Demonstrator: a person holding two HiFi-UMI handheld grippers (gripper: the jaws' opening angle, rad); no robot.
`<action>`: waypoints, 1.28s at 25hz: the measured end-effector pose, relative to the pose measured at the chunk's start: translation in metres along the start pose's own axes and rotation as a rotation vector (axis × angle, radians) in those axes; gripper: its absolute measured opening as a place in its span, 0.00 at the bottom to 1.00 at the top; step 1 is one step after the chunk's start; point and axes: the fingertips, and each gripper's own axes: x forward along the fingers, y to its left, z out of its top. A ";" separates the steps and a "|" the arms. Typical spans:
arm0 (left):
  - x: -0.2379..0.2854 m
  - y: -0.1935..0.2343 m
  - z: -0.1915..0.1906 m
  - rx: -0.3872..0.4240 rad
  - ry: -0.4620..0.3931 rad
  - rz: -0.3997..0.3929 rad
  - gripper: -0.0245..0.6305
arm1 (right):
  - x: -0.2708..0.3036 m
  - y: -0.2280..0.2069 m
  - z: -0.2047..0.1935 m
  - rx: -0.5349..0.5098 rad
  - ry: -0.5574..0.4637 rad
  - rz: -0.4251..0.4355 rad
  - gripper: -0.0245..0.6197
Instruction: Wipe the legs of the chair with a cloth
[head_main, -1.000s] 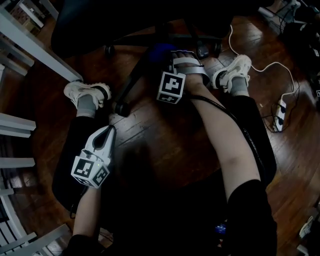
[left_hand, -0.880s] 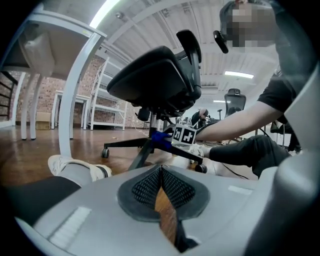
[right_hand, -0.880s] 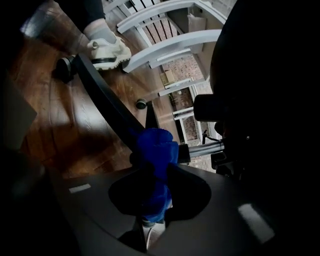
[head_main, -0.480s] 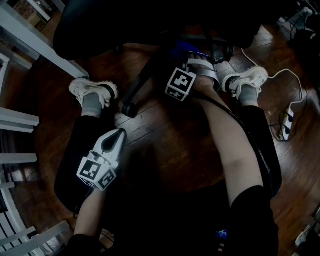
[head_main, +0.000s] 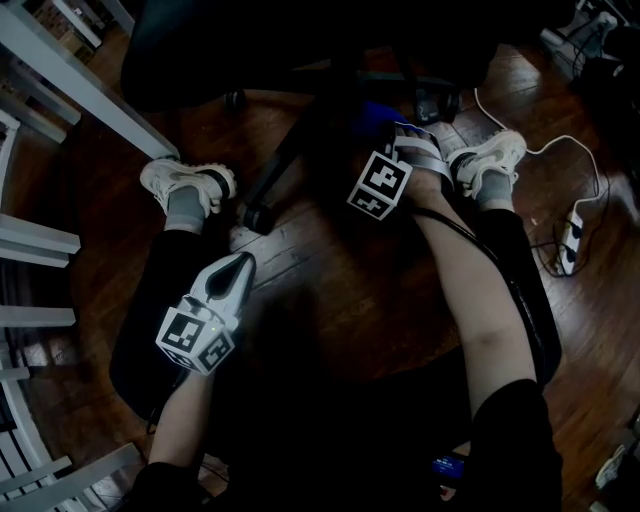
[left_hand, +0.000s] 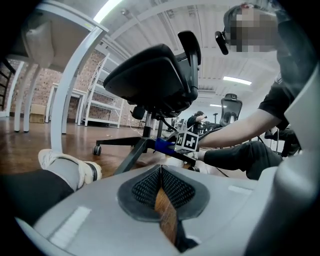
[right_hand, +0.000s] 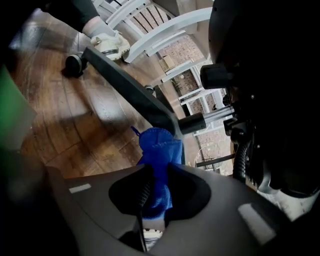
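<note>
Cloth: blue cloth (right_hand: 159, 150) pinched between the right gripper's jaws, its bunched free end sticking out past the tips and meeting the inner end of a chair leg, close to the hub.
Chair leg: dark chair leg (right_hand: 130, 92) running from the hub out across the floor to a caster (right_hand: 73, 64) at its far end; in the head view the same leg (head_main: 280, 170) slants down to the left.
Right gripper: right gripper (right_hand: 159, 172) clamped on the cloth, jaws nearly together with only the fabric between them; held low, under the seat, at the chair base.
Left gripper: left gripper (left_hand: 161, 169) with jaws pressed together and nothing between them; in the head view it (head_main: 243, 264) hangs above the floor beside the person's left leg, well apart from the cloth.
Chair seat: black seat (left_hand: 150, 80) overhead in the left gripper view, on its central column.
Person: seated on the floor, a pale shoe (head_main: 170, 182) just left of the caster, the other shoe (head_main: 495, 152) right of the right gripper.
Floor: dark wooden boards (head_main: 330, 290).
Edge of scene: white cable (head_main: 545, 140) and power strip (head_main: 568, 235) on the right, white frames (head_main: 80, 85) on the left.
</note>
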 end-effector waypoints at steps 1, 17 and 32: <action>0.000 -0.001 0.001 0.003 -0.003 -0.005 0.04 | -0.003 0.003 -0.004 0.000 0.000 0.004 0.17; 0.006 -0.027 -0.002 0.050 -0.002 -0.079 0.04 | -0.043 0.037 -0.057 0.031 0.031 0.054 0.17; 0.011 -0.042 -0.011 0.076 0.026 -0.122 0.04 | -0.070 0.060 -0.086 0.115 0.048 0.076 0.16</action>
